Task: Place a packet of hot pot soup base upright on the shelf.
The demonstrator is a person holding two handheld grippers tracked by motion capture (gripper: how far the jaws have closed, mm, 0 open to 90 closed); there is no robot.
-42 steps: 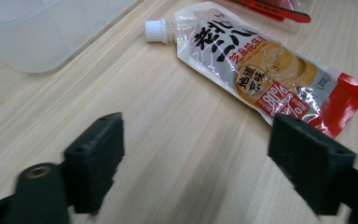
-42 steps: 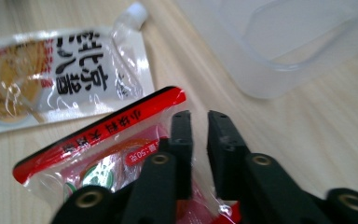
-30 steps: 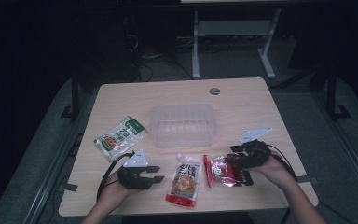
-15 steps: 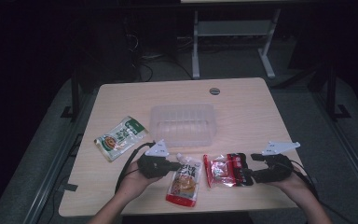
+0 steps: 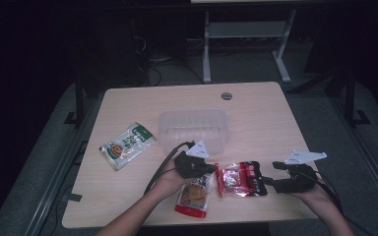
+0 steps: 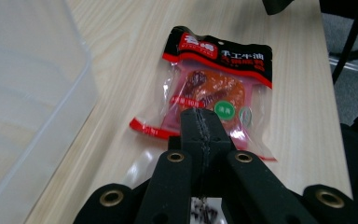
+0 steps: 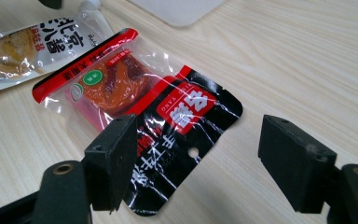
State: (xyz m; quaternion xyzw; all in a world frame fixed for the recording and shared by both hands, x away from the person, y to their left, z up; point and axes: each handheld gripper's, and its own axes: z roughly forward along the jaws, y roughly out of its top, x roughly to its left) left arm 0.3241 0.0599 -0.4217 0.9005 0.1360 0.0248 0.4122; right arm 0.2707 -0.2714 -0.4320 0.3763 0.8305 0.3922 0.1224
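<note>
A red and black snack packet lies flat near the table's front edge. My left gripper hovers just left of it, over the top of a spouted pouch. In the left gripper view the jaws are pressed together with nothing visible between the pads, and the packet lies just beyond them. My right gripper is at the packet's right end. Its jaws have just been opening and stand wide. The packet's black end lies on the table between them, untouched.
A clear plastic container stands mid-table, just behind the left gripper. A green packet lies at the left. The pouch lies beyond the red packet in the right gripper view. Bare tabletop stretches behind the right hand.
The left hand has slid right from the front left to the pouch's top, and its jaws have shut. The right hand has drawn back to the right, jaws spread wider.
</note>
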